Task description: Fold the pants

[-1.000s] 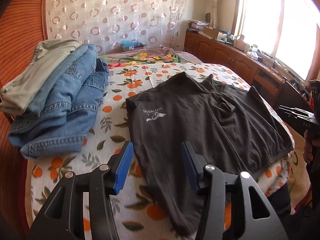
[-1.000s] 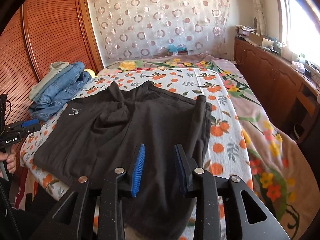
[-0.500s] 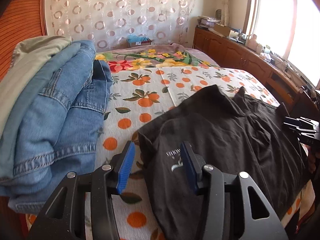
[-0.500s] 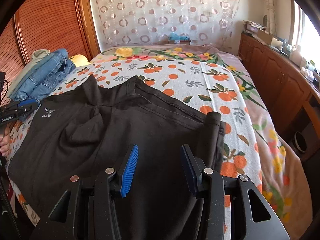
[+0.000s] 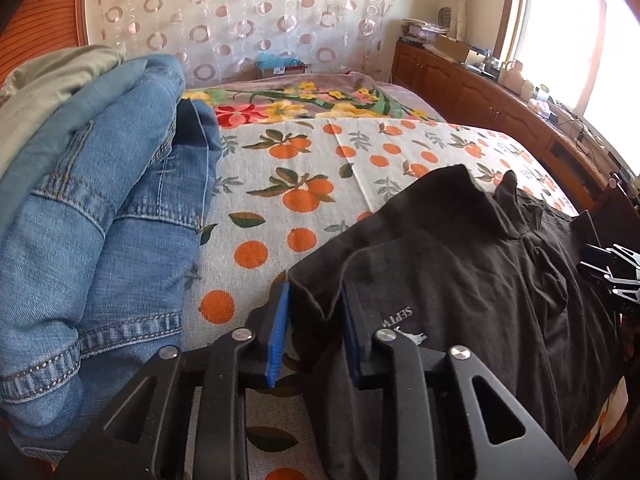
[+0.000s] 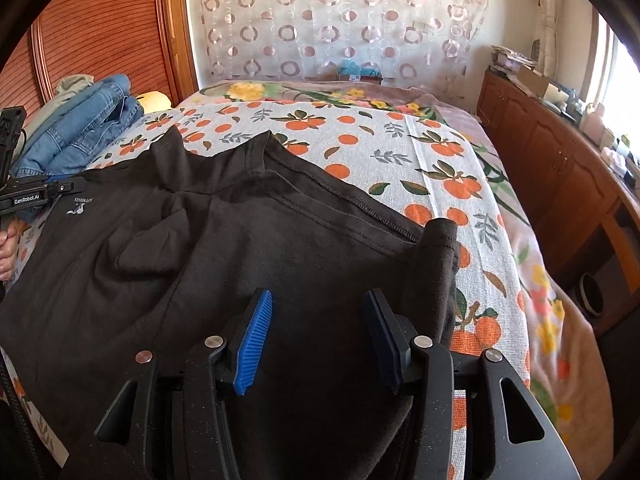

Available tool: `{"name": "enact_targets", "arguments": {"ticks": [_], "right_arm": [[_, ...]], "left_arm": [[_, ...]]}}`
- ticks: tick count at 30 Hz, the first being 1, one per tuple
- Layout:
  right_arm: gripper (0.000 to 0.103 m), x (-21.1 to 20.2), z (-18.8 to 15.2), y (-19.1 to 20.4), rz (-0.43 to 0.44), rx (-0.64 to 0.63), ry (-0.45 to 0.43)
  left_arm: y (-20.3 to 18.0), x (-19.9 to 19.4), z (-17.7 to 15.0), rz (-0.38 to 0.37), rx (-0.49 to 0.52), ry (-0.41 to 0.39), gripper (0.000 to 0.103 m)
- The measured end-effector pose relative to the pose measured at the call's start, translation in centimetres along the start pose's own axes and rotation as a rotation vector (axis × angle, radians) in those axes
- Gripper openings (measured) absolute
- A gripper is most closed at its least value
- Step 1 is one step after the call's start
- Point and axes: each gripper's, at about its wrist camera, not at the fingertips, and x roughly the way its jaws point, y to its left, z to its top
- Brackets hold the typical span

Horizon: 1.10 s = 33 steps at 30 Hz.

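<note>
- On the bed (image 5: 360, 160), over an orange-print sheet, the black pants (image 5: 480, 280) lie spread flat, waistband toward the near edge; a small white logo shows near the left corner
- Left hand-held gripper (image 5: 316, 332) is down at that near left corner of the pants; its jaws are closing, a fold of the black cloth's edge standing between the blue pads; the left pad looks just shy of the fabric, so no firm pinch yet
- Right hand-held gripper (image 6: 316, 340) hovers over the right side of the pants (image 6: 280, 260); jaws opening, about half spread; black cloth lies beneath and between the pads, nothing pinched
- Seen from the right wrist, the left hand-held gripper (image 6: 40, 194) sits at the far left edge of the pants, a hand (image 6: 8, 248) below it
- Folded blue jeans (image 5: 100, 220) are stacked to the left, just beside the pants; a grey-green garment (image 5: 52, 80) rests on top of them
- Wooden cabinets (image 6: 560, 168) run along the right wall under a bright window
</note>
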Motion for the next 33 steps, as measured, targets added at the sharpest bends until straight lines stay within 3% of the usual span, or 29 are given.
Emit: {"name": "enact_targets", "arguments": {"ticks": [3,5,11,16,24,25,26,29,33], "right_arm": [[0.057,0.1,0.0,-0.1,-0.01,0.0,0.002],[0.058,0.0,0.0,-0.4,0.0,0.005,0.002],[0.061,0.0,-0.1,-0.5,-0.002,0.004,0.002],[0.062,0.0,-0.1,-0.5,-0.006,0.004,0.003],[0.064,0.1,0.0,-0.6,-0.011,0.004,0.005],[0.064,0.1,0.0,-0.5,-0.012,0.004,0.005],[0.065,0.1,0.0,-0.6,-0.012,0.004,0.005],[0.065,0.0,0.0,-0.7,-0.012,0.003,0.005],[0.066,0.0,0.0,-0.7,-0.015,0.005,0.006]], "left_arm": [[-0.2,-0.4,0.7,-0.005,0.011,-0.027,0.009],[-0.3,-0.9,1.4,0.018,0.029,-0.059,0.007],[0.8,-0.5,2.4,0.121,0.026,-0.064,0.007],[0.7,0.3,1.7,0.109,0.018,-0.022,0.009],[-0.5,-1.3,1.8,0.038,0.016,-0.062,0.031],[-0.9,-1.4,1.8,0.03,0.022,-0.064,0.034],[-1.1,-1.5,1.7,0.023,0.024,-0.067,0.045],[-1.9,-1.7,1.7,-0.021,0.03,-0.079,0.05],[-3.2,-1.5,1.6,-0.058,0.041,-0.082,0.071]]}}
